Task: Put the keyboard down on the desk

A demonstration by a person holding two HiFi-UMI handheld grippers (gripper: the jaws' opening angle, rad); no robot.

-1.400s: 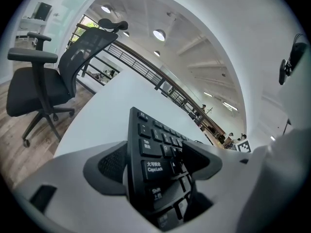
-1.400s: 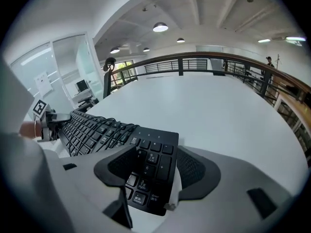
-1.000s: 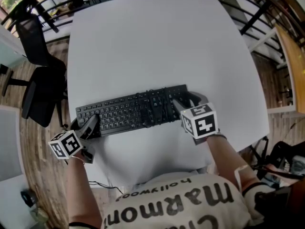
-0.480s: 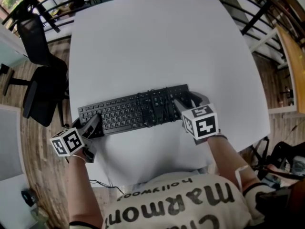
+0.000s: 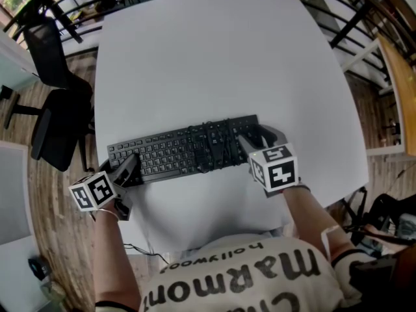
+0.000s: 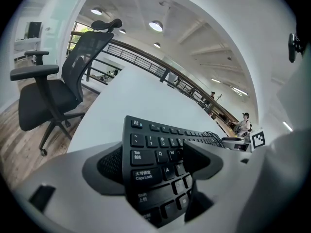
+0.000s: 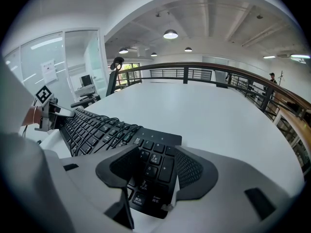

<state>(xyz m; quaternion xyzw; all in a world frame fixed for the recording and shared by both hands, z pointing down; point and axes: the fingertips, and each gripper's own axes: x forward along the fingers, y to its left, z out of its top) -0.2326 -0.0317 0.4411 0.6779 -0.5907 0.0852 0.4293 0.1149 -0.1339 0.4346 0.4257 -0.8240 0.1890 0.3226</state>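
Observation:
A black keyboard [image 5: 175, 151] lies lengthwise just over the near part of the white desk [image 5: 214, 57], its cable [image 5: 218, 145] bundled on the keys. My left gripper [image 5: 123, 168] grips its left end, with the jaws closed across the keyboard's width [image 6: 155, 169]. At the number-pad end my right gripper [image 5: 257, 138] clamps it the same way, one jaw on each long edge of the keyboard [image 7: 150, 178]. From these views I cannot tell whether the keyboard touches the desk top.
A black office chair [image 5: 52, 109] stands off the desk's left side. A dark railing [image 5: 338, 18] runs behind and to the right of the desk. The desk's near edge lies just below the keyboard, close to the person's body.
The keyboard and both grippers have shifted slightly to the right. Both grips look unchanged.

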